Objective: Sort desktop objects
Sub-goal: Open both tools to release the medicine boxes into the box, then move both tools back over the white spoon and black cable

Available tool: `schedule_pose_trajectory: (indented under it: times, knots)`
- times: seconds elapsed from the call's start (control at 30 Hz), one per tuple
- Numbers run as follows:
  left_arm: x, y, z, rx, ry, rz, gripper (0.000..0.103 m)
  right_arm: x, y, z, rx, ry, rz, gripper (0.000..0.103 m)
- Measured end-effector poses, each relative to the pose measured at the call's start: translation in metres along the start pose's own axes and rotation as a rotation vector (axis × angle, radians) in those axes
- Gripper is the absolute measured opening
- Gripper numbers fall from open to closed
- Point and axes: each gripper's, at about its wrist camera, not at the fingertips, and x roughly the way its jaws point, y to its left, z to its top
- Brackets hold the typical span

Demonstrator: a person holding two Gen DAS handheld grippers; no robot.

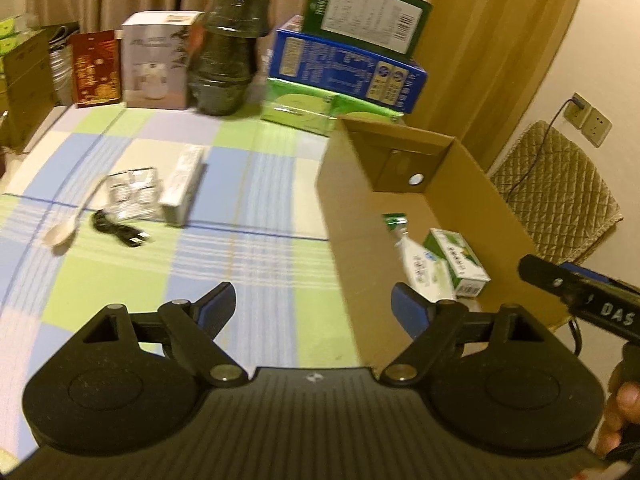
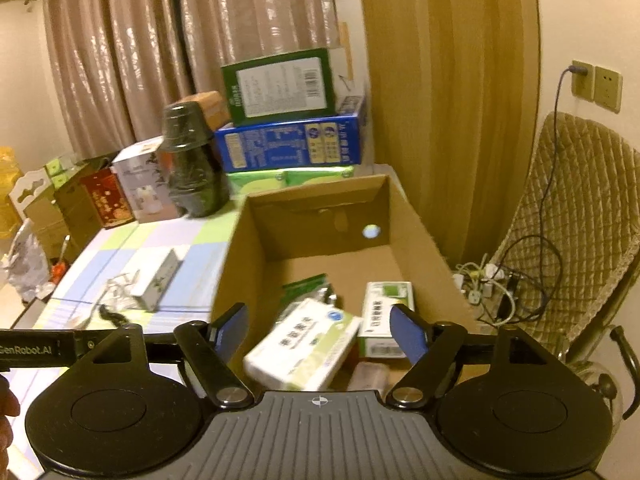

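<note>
Left wrist view is showing, at the left of the frame, a pale plastic spoon (image 1: 66,226) lying on the checked tablecloth (image 1: 248,248), with a coiled black USB cable (image 1: 120,232) just beside it. Right of those, a clear plastic blister pack (image 1: 132,192) is touching a white carton (image 1: 182,186). These four are still waiting on the cloth, well apart from the left gripper (image 1: 312,308), whose blue-padded jaws are standing wide apart and holding nothing at lower centre. Further right, the open cardboard box (image 1: 348,216) is holding a white-and-green pack (image 1: 422,268) and a green-and-white medicine box (image 1: 456,264).

Right wrist view, again from the left: the same carton and cable are sitting at middle left, and the right gripper (image 2: 318,334) is hanging over the cardboard box at lower centre, jaws wide and empty, above the sorted packs.

Risks, as I judge them: both views are blurring, so either gripper may be swinging fast enough to clip the box wall and shove the box. The cable could snag or uncoil when pinched. The blister pack and carton are touching, so closing on one may drag the other.
</note>
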Motion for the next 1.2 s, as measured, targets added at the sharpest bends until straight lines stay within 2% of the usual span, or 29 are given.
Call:
schedule_pose_trajectory:
  times: [0.47, 0.67, 0.97, 1.2]
  knots:
    - [-0.060, 0.105, -0.022, -0.051, -0.052, 0.159, 0.090, -0.012, 0.100, -0.022, -0.085, 0.010, 0.106, 0.093]
    - [-0.070, 0.150, -0.019, -0.042, -0.090, 0.261, 0.094, -0.002, 0.140, -0.027, -0.128, 0.017, 0.153, 0.095]
    - [-0.051, 0.197, -0.016, 0.013, -0.113, 0.354, 0.101, 0.042, 0.184, -0.033, -0.175, 0.024, 0.227, 0.095]
    - [-0.010, 0.225, -0.016, 0.074, -0.110, 0.354, 0.101, 0.099, 0.209, -0.043, -0.191, 0.061, 0.246, 0.095]
